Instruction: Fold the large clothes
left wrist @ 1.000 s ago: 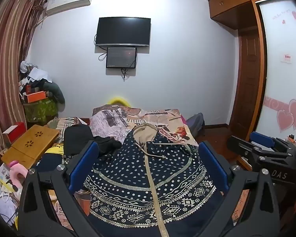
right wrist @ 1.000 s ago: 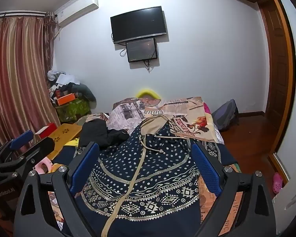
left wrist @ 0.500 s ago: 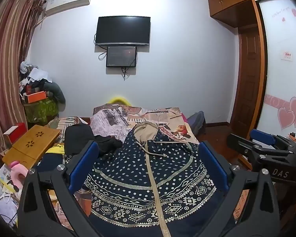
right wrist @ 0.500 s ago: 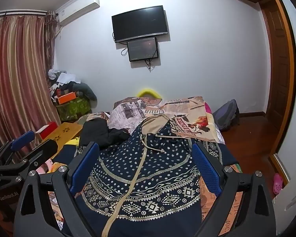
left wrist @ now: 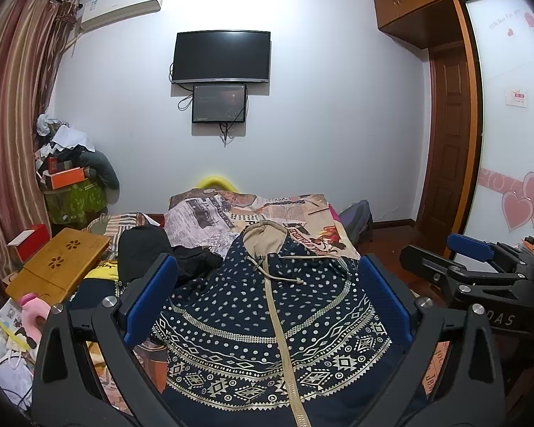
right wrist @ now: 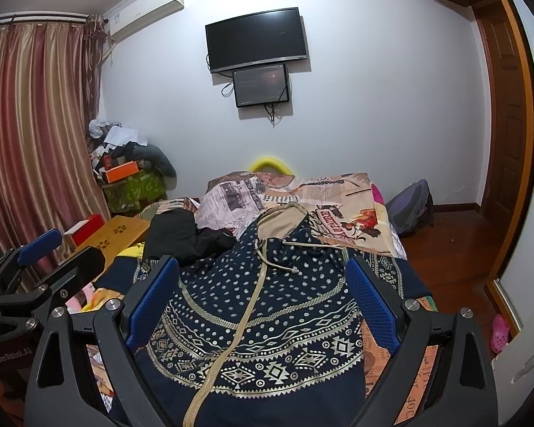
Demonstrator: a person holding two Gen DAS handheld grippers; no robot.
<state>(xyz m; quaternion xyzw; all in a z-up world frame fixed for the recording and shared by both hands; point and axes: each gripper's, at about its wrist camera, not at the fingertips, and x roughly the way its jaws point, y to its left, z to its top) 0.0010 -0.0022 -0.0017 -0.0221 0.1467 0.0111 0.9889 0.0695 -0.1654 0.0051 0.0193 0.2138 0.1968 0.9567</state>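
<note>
Hoodie [left wrist: 267,320] lies flat on the bed [left wrist: 302,213], zip side up, hood [left wrist: 265,236] at the far end toward the wall TV [left wrist: 220,56], hem at the near end under the cameras. Long axis = the zip line, running straight away from both grippers.

Left gripper [left wrist: 267,306]: fingers spread wide, nothing between them, hovering above the hoodie's near half. Right gripper [right wrist: 263,302]: same, fingers apart, empty, also above the near half.

Zip sits roughly centred in the left view and left of centre in the right view, so each gripper looks closer to its own side of the hoodie; neither clearly nearer overall. Sleeves mostly hidden; a patterned bit [right wrist: 384,274] shows right of the hoodie body.

Judgement: no fold started. Next move likely needs a drop onto the side edges or hem.
</note>
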